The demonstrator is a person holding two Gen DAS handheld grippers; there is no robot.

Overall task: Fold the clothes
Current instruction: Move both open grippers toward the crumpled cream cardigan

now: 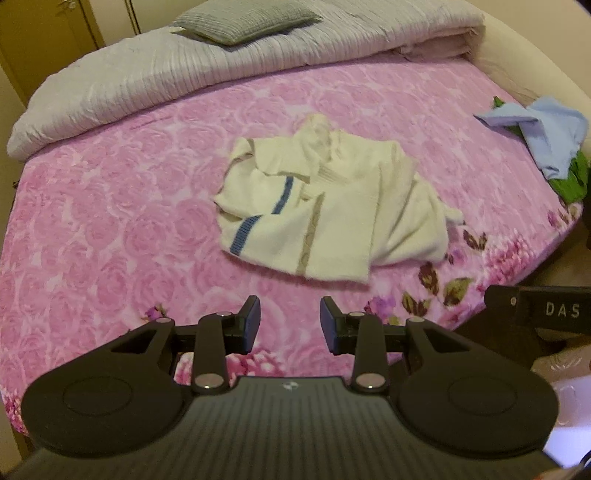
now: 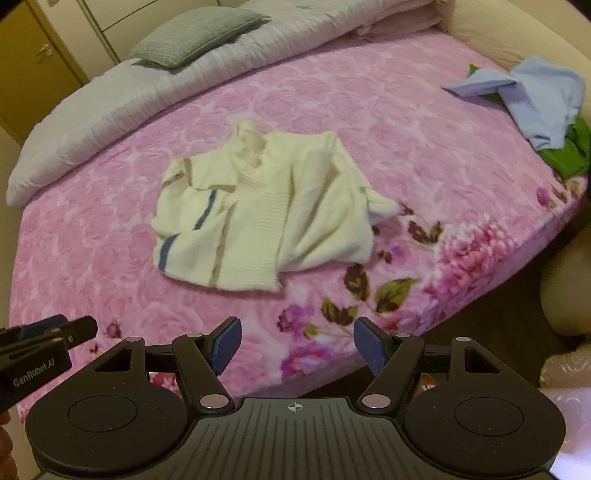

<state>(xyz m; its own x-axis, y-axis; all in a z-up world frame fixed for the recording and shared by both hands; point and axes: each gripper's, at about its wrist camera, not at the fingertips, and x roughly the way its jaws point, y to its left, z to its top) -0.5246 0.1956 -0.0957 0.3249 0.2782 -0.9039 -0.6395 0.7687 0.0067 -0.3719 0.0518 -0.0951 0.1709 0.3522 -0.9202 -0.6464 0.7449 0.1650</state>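
A cream knitted sweater [image 1: 332,206] [image 2: 266,210] with blue and beige stripes lies crumpled in the middle of the pink floral bed [image 1: 110,221] [image 2: 92,236]. My left gripper [image 1: 290,325] hovers open over the bed's near edge, short of the sweater, with nothing between its fingers. My right gripper [image 2: 297,345] is open too, also near the front edge and empty. The left gripper's tip [image 2: 48,336] shows at the left edge of the right wrist view.
A light blue garment [image 1: 543,129] [image 2: 532,99] lies over a green one [image 1: 572,177] [image 2: 565,151] at the bed's right edge. A folded grey quilt [image 1: 184,74] [image 2: 147,92] with a grey pillow [image 1: 243,22] [image 2: 195,33] runs along the far side. Wardrobe doors [image 2: 44,48] stand behind.
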